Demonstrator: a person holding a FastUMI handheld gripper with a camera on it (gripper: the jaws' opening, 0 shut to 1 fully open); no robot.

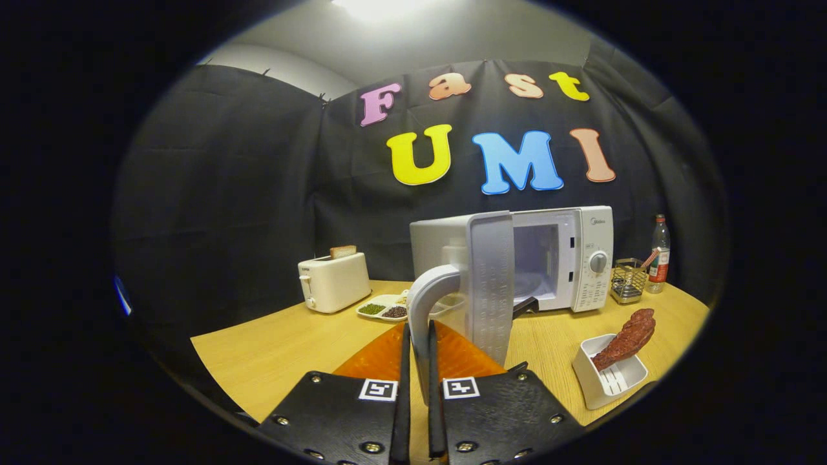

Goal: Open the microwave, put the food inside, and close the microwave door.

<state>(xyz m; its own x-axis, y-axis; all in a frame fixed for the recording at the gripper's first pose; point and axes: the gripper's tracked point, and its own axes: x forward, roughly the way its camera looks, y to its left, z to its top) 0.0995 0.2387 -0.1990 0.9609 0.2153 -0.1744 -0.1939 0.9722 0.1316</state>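
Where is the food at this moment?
In the gripper view, the food leans in a small white dish on the table, right of the hand-held gripper, in front of the microwave.

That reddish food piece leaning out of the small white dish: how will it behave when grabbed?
The food piece overhangs the white dish, so lifting may tip the light-looking dish. Its lumpy surface probably grips well. The tongs are closed on the microwave door handle.

A wooden table [271, 352] stands before the booth's black cloth wall [226, 194], which hangs in creased panels across the 9 to 3 o'clock span, with a pale upper wall [284, 68] and a grey ceiling [452, 39] above it, lit by a bright ceiling light [378, 6] at 12 o'clock.
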